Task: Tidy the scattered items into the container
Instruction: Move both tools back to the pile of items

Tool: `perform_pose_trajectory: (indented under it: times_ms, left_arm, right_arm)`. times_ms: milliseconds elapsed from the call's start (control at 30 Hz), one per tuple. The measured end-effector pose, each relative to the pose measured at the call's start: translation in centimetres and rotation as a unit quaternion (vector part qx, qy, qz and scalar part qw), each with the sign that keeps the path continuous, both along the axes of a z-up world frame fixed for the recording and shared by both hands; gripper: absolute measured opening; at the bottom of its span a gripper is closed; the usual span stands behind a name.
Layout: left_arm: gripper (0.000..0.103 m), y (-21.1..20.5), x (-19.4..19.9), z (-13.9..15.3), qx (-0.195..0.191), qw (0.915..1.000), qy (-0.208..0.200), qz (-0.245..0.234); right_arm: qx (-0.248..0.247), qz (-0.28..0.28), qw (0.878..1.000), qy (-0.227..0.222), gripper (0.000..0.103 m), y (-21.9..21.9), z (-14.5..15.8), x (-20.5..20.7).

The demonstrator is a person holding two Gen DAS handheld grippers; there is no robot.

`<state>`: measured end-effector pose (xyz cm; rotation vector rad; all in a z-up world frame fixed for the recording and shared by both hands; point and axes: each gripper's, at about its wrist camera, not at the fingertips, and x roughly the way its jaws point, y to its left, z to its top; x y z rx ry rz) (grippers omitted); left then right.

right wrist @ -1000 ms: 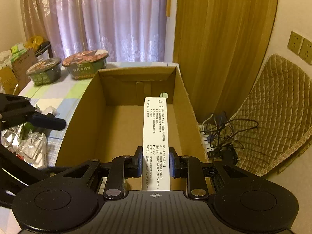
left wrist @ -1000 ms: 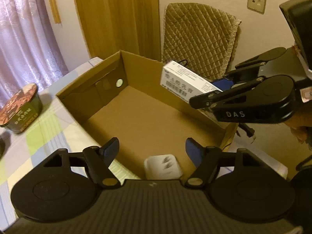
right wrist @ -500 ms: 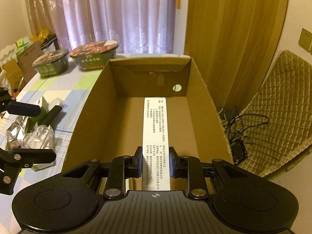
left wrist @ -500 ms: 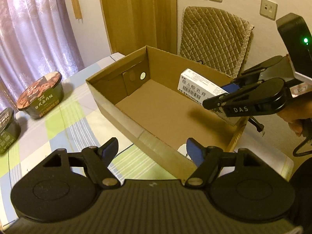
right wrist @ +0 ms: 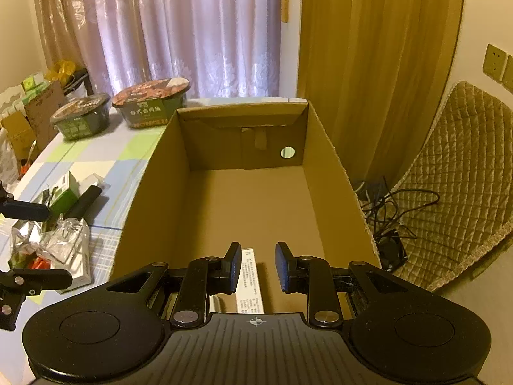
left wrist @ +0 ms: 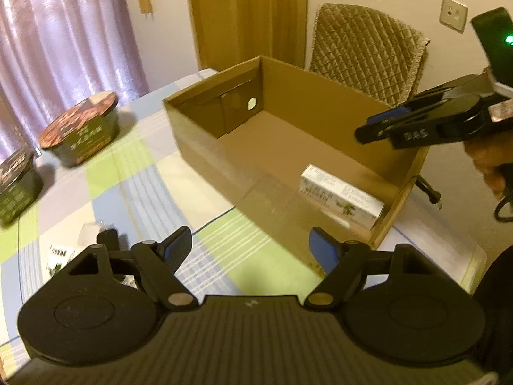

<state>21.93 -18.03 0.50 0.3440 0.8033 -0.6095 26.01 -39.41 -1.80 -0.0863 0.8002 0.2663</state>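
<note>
The big brown cardboard box [right wrist: 250, 205] sits open on the checked table [left wrist: 128, 186], ready for things. The long white carton [left wrist: 341, 197] lies inside, under the open, empty right gripper [right wrist: 258, 268]. The left gripper [left wrist: 250, 250], open and empty too, hangs near the scattered bits [right wrist: 57, 234]

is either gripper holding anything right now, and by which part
Nothing is held. The right gripper is open above the white carton, which lies on the floor of the cardboard box. The left gripper is open and empty.
</note>
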Motion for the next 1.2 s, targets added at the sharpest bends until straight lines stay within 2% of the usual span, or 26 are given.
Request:
perform_pose_trajectory:
  times_ms: [233,567,600,633,667,700,967,1200]
  left_arm:
    - [0.078,3.9,-1.9,-0.5,0.008,0.9995,0.007,0.029]
    - [0.079,13.3,-4.6,-1.9,0.019,0.9912,0.029,0.128]
    - [0.079,14.3,-4.7,-2.0,0.020,0.9900,0.030,0.136]
    - [0.079,15.2,-4.8,-2.2,0.021,0.9887,0.032,0.145]
    - [0.079,16.1,-4.9,-2.3,0.022,0.9874,0.034,0.153]
    - [0.079,16.8,-5.0,-2.4,0.024,0.9863,0.035,0.159]
    - [0.082,21.1,-4.6,-3.0,0.017,0.9791,0.040,0.198]
    - [0.083,22.3,-2.3,-3.8,0.010,0.9756,0.046,0.215]
  right_arm:
    - [0.015,0.014,1.000,-0.012,0.029,2.2,1.3,-2.3]
    - [0.025,0.066,0.997,-0.030,0.029,8.3,2.3,-5.3]
    - [0.025,0.071,0.997,-0.031,0.033,9.0,2.3,-5.5]
    - [0.025,0.076,0.996,-0.033,0.063,9.7,2.3,-5.7]
    - [0.028,0.078,0.996,-0.040,0.082,10.2,2.4,-6.0]
    - [0.034,0.084,0.995,-0.047,0.093,10.8,2.5,-6.2]
    - [0.043,0.133,0.990,-0.014,0.093,16.9,1.0,-6.1]
    - [0.074,0.122,0.988,0.051,0.093,20.1,-1.7,-4.3]
